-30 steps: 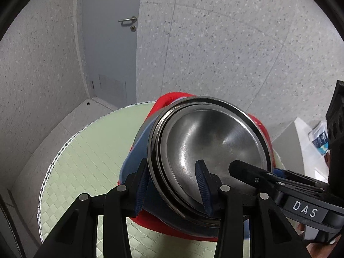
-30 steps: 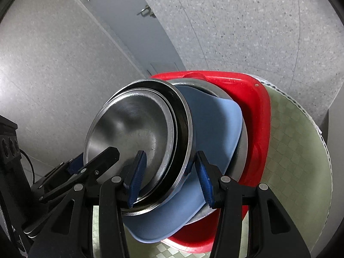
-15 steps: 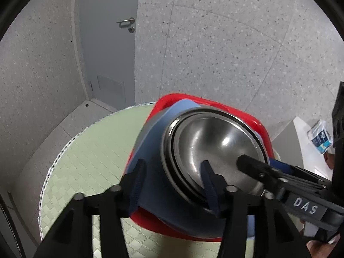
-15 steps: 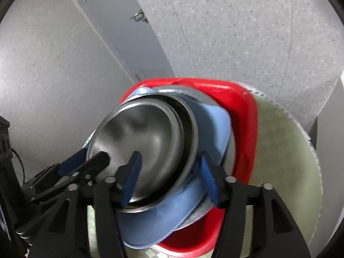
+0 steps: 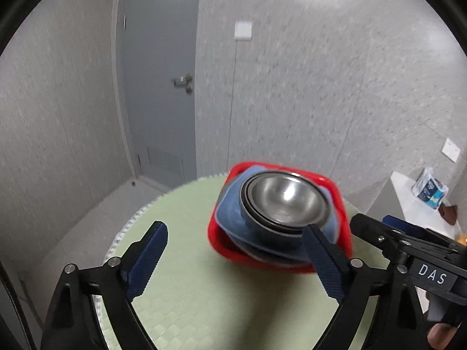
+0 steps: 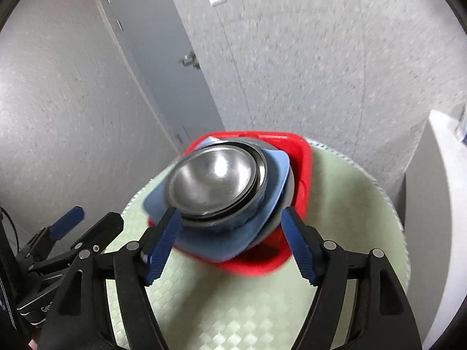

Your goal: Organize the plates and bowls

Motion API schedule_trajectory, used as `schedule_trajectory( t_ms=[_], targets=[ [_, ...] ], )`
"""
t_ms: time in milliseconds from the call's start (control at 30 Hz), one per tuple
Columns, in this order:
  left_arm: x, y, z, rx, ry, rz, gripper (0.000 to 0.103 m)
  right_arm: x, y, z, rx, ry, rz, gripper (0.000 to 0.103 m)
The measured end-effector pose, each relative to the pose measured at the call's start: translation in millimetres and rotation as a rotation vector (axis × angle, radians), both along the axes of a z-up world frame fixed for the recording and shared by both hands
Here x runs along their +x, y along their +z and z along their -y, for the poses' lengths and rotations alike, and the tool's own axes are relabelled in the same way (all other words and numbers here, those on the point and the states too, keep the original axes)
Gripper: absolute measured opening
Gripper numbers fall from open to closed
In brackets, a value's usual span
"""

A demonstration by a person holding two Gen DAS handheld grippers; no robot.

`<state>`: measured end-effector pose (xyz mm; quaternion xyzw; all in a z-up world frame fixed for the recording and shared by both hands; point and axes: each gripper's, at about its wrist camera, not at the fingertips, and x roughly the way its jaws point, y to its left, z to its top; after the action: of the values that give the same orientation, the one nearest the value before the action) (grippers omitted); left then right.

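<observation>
Two grippers are in view, and both stand with jaws spread wide, holding nothing. We see the left gripper (image 5: 235, 258) along the lower edge of the left wrist view, its blue pads (image 5: 147, 258) well apart; the stack sits beyond them, just right of frame centre. The right gripper (image 6: 229, 243) fills the lower part of the right wrist view — its pads (image 6: 162, 246) flank the near side of the stack, and we cannot tell whether either pad touches it.

We count one stack on the round green woven mat (image 5: 189, 291). At the bottom lies one red tray (image 6: 302, 157) with rounded corners. On it rests one blue square plate (image 6: 274, 183); one grey rim (image 6: 290, 189) shows between plate and tray, so a further dish lies there. On top sit nested steel bowls (image 6: 213, 178) — at least two rims are visible, perhaps three; motion blur prevents a firmer count.

In the left wrist view the same order holds: tray (image 5: 343, 210), plate (image 5: 229, 207), bowls (image 5: 287, 197).

At the lower right of the left wrist view we see the right gripper's body, marked "DAS". One grey door (image 5: 159, 87) with one handle occupies the upper left. One white wall switch (image 5: 243, 30) sits above centre, and one packet (image 5: 429, 188) lies on one white ledge (image 5: 408, 198) at the right edge.
</observation>
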<state>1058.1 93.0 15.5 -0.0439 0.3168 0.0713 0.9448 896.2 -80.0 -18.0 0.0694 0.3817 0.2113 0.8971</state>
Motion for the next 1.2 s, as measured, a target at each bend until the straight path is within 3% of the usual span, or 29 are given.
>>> schedule_trajectory(
  t_ms=[267, 433, 633, 733, 1200],
  targets=[
    [-122.2, 32.3, 18.2, 0.076, -0.051, 0.139, 0.102, -119.6, 42.3, 17.5, -0.011, -0.094, 0.142, 0.076],
    [-195.8, 40.2, 28.3, 0.08, -0.082, 0.194, 0.102, -184.2, 64.3, 32.5, -0.028, -0.146, 0.215, 0.086],
    [-293.2, 45.9, 40.2, 0.096, -0.089, 0.238, 0.102, -258.9, 81.1, 48.7, -0.019, -0.155, 0.287, 0.091],
    [-351.6, 48.1, 48.0, 0.103, -0.087, 0.26, 0.102, -294.6, 84.4, 57.6, -0.005, -0.154, 0.31, 0.099],
    [-674.9, 42.5, 103.8, 0.103, -0.06, 0.297, 0.102, -516.1, 82.8, 99.8, -0.048, -0.175, 0.42, 0.103]
  ],
)
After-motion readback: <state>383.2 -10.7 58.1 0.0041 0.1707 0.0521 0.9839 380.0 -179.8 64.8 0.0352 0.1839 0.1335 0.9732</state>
